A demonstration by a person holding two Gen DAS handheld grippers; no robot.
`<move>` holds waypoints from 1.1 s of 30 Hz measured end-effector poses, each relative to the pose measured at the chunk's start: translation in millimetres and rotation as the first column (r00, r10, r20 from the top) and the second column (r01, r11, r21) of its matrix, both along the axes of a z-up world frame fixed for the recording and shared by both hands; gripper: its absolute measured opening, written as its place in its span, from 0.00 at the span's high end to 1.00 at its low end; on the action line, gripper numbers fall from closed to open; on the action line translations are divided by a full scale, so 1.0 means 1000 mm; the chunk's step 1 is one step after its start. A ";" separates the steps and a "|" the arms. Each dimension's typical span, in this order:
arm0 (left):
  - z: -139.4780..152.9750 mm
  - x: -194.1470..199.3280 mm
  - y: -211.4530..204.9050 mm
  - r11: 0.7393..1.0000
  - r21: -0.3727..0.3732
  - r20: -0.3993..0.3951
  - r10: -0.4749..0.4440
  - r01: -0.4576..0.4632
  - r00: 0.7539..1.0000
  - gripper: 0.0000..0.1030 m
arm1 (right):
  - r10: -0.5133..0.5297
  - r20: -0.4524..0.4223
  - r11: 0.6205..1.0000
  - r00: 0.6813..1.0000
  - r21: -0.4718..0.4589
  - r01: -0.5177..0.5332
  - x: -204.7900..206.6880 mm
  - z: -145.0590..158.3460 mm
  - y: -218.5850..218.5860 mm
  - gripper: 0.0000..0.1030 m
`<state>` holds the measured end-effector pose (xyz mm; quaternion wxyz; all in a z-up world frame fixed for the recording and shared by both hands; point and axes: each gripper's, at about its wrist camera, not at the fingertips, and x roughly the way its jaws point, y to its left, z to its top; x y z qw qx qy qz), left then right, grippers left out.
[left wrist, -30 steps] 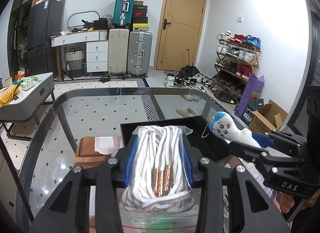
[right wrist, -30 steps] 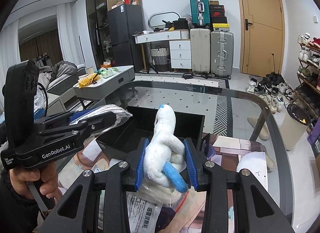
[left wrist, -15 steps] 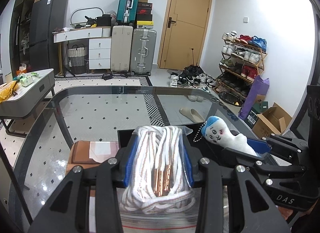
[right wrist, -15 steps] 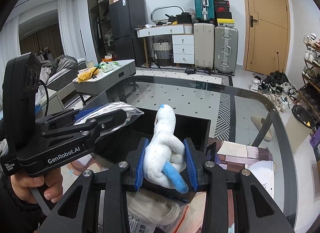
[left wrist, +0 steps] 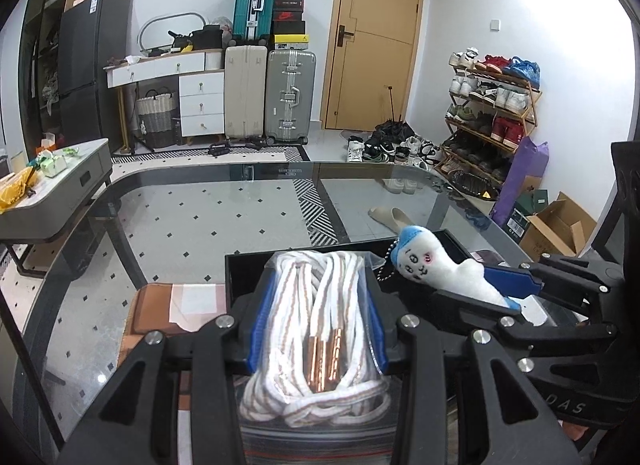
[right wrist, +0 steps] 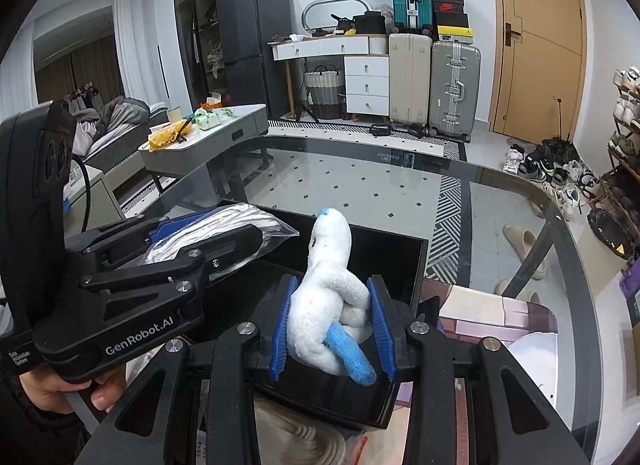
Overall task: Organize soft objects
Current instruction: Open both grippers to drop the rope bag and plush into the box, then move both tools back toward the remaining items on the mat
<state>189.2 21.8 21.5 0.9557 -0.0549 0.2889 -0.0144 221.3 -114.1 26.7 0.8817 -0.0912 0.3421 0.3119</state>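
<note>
The left tool (left wrist: 316, 329) is clamped on a clear bag of white laces (left wrist: 320, 329), and the right tool (right wrist: 334, 329) is pinched tight on a small white plush with a blue cap (right wrist: 330, 301); both loads hang just above the black tray (right wrist: 404, 261), the bag over its left part and the plush over its right. The tray sits on the glass table (right wrist: 400, 185), with a brown mat (left wrist: 156, 305) just to its left. The step in hand looks like carrying both soft things to the tray. Next, each tool should sink into the tray and release, keeping the two loads apart so neither lands on the rim.
</note>
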 end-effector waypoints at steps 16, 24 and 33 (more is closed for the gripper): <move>-0.004 0.011 0.004 1.000 0.005 -0.030 0.006 -0.006 1.000 0.57 | 0.000 0.007 0.999 1.000 -0.032 0.000 0.011 -0.007 0.012 0.65; 0.003 -0.003 0.002 1.000 0.013 -0.019 -0.008 0.008 1.000 0.25 | -0.015 0.051 1.000 0.999 -0.021 0.016 0.000 0.006 -0.006 0.49; 0.022 -0.043 0.007 1.000 0.001 0.021 0.010 -0.010 1.000 0.00 | -0.088 0.053 0.994 0.995 0.064 0.085 -0.037 0.026 -0.049 0.02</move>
